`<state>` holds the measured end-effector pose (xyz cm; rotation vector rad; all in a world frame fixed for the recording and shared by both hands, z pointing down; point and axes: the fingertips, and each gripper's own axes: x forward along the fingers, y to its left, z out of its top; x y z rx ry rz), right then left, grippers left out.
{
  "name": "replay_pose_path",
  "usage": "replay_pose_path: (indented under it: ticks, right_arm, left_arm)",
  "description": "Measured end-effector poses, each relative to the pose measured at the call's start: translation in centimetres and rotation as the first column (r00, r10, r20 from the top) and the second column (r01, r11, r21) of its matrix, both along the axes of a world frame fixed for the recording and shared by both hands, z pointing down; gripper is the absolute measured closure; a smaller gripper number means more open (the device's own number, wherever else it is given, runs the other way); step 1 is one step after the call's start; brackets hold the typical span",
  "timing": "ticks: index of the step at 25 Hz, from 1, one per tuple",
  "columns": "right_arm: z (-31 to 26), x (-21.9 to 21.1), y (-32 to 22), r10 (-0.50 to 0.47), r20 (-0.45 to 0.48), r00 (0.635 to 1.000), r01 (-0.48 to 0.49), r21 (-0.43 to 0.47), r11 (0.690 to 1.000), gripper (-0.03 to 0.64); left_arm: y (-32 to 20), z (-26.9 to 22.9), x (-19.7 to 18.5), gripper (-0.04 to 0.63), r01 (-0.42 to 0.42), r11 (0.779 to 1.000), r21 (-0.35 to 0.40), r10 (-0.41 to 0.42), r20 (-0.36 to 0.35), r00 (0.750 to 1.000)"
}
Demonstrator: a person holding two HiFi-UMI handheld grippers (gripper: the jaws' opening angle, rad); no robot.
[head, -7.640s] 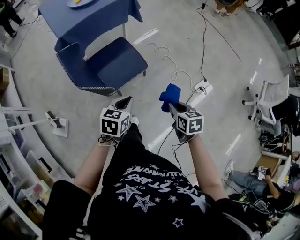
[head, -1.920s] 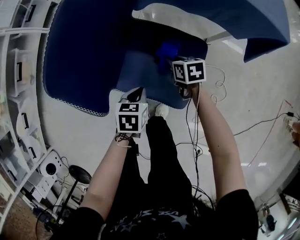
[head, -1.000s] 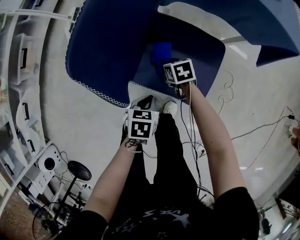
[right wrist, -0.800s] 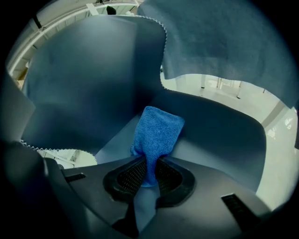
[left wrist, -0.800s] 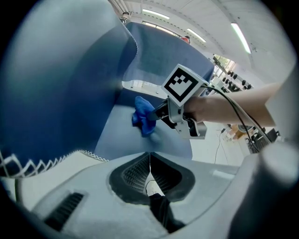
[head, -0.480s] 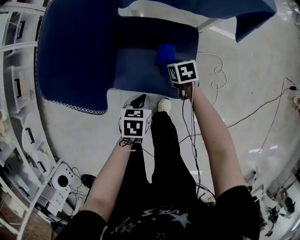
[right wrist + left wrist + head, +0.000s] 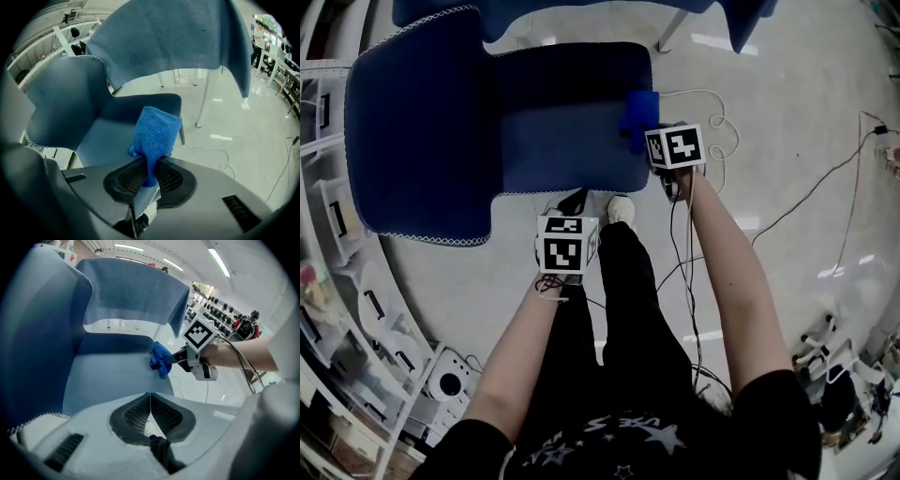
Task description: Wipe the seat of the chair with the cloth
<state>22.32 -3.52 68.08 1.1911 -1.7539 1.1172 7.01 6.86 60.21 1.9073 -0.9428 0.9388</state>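
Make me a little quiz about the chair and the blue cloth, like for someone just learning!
1. True or false: the left gripper is clamped on the blue cloth.
2. Where on the chair seat is the cloth? A: in the middle. B: at the edge farthest from the backrest. C: right against the backrest.
3. Fill in: the left gripper's jaws are ____.
Key: 1 false, the right gripper holds it; 2 B; 3 together.
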Motion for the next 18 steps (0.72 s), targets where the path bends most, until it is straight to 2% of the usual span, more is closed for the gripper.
replay_pose_path:
  ticks: [5, 9, 14, 18]
  right_arm:
    - [-0.3, 2.7, 1.7, 0.029, -0.033, 0.999, -0.029, -0.005, 1.000, 0.561]
    - [-0.8, 2.8, 3.0, 0.050, -0.030, 0.998, -0.050, 0.000, 0.999, 0.561]
    - [-2.2, 0.8, 3.7, 0.052, -0.039, 0.998, -0.051, 0.027, 0.998, 0.561]
    - [-3.8, -3.7, 4.0, 0.044, -0.029, 0.999, -0.042, 0.057, 0.997, 0.561]
  left_arm:
    - [0.6, 0.1, 1.5, 0.574, -0.028, 1.000, 0.009, 0.028, -0.009, 1.000]
    - [1.8, -0.3, 1.0, 0.574, -0.024, 1.000, 0.019, 0.024, -0.027, 0.999]
    - [3.1, -0.8, -0.9, 0.574, -0.024, 0.999, 0.033, 0.026, -0.047, 0.999]
    - [5.3, -1.5, -4.3, 0.574, -0.057, 0.998, 0.039, 0.059, -0.053, 0.997]
